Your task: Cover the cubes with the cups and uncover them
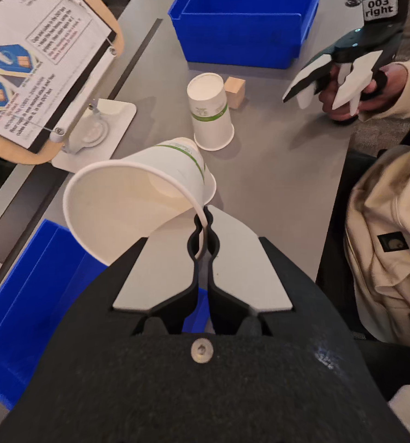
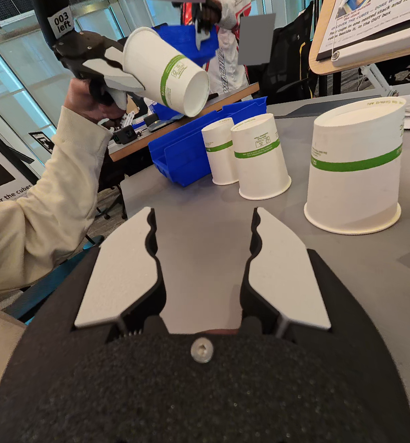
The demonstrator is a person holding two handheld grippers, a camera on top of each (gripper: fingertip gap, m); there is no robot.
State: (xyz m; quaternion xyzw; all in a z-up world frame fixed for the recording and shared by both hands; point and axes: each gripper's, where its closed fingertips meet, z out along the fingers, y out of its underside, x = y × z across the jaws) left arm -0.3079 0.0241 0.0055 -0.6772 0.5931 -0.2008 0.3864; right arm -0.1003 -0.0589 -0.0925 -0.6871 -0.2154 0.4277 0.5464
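Observation:
My left gripper (image 1: 205, 215) is shut on the rim of a white paper cup with a green band (image 1: 137, 191) and holds it tilted above the grey table (image 1: 283, 167). The right wrist view shows this cup (image 2: 165, 72) in the left gripper (image 2: 127, 72), raised with its base pointing down and to the right. An upside-down cup (image 1: 210, 112) stands mid-table with a wooden cube (image 1: 235, 92) uncovered just behind it. Three upside-down cups (image 2: 220, 153) (image 2: 259, 155) (image 2: 355, 167) stand on the table. My right gripper (image 2: 204, 211) is open and empty over bare table, and it also shows in the left wrist view (image 1: 310, 103).
A blue bin (image 1: 235, 36) sits at the table's far end and another (image 1: 31, 299) lies under my left gripper; the second also shows in the right wrist view (image 2: 187, 153). An instruction board on a stand (image 1: 43, 72) is at the left. The person's cream jacket (image 1: 379, 239) borders the table's right edge.

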